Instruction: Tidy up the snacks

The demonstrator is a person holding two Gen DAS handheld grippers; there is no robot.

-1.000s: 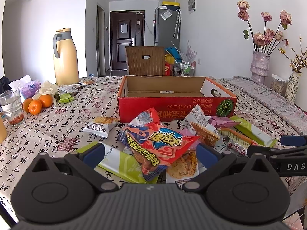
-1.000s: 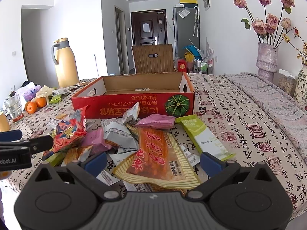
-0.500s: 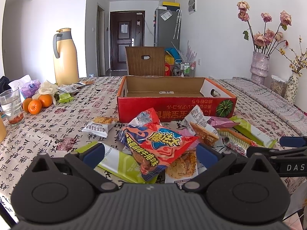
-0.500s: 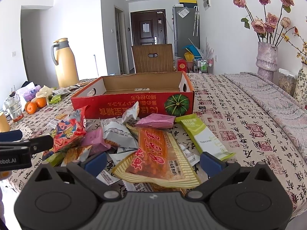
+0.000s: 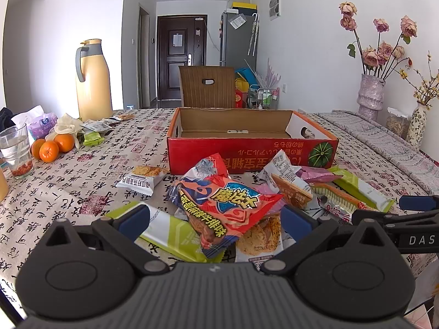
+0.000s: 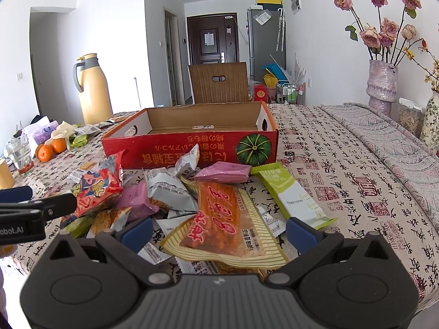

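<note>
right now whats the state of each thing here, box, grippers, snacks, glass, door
red cardboard box: open, no snacks inside
left gripper: open, astride the red and blue snack bag, not gripping
right gripper: open, astride the orange snack packet, not gripping
snack pile: loose on the tablecloth, in front of the box
glass: upright, partly filled
door: shut

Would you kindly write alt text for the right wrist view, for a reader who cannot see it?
The open right gripper hovers over an orange snack packet atop a pile of snacks on a patterned tablecloth. Behind the pile sits an empty red box; the left gripper enters from the left edge.
</note>
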